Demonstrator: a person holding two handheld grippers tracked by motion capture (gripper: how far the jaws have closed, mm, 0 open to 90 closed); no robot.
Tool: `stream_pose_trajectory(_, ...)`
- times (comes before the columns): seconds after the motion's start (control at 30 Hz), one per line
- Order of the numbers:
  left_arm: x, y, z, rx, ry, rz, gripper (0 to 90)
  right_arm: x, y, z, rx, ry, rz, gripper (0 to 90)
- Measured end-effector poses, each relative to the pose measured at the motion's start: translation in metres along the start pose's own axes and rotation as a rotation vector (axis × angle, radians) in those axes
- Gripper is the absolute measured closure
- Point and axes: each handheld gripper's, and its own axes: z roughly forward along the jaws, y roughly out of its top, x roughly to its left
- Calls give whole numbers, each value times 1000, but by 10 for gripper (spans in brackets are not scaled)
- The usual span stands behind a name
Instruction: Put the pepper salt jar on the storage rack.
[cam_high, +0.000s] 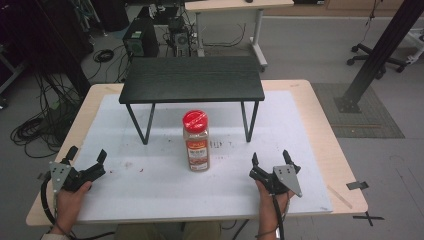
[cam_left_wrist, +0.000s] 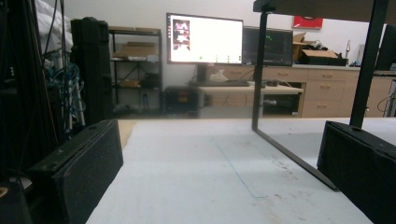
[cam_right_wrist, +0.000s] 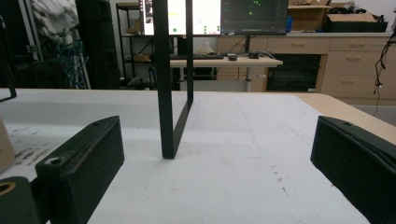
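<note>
Both jaw pairs stand wide apart, nothing between them. We hold the left gripper (cam_high: 86, 156) low at the mat's (cam_high: 150, 195) near left edge and the right gripper (cam_high: 270, 158) at the near right. Spice jar (cam_high: 196, 141), red lid, stands upright between them, well apart from each, just in front of the black stand (cam_high: 192, 79).

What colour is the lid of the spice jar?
The lid of the spice jar is red; the high view shows it best.
</note>
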Motion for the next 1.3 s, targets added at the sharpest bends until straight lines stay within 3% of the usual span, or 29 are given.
stream_pose_trajectory(0.33,0,0,0,0,-2,-1,6,3,4,-1,-4,0,-2,21)
stream_pose_trajectory(0.7,0,0,0,-1,-6,-1,6,14,20,-6,-9,13,17,12)
stream_pose_trajectory(0.93,1,0,0,-5,-11,-6,6,26,32,-11,-11,41,16,2)
stream_pose_trajectory(1.3,1,0,-1,-7,-15,-11,7,48,45,-18,-17,78,-29,0)
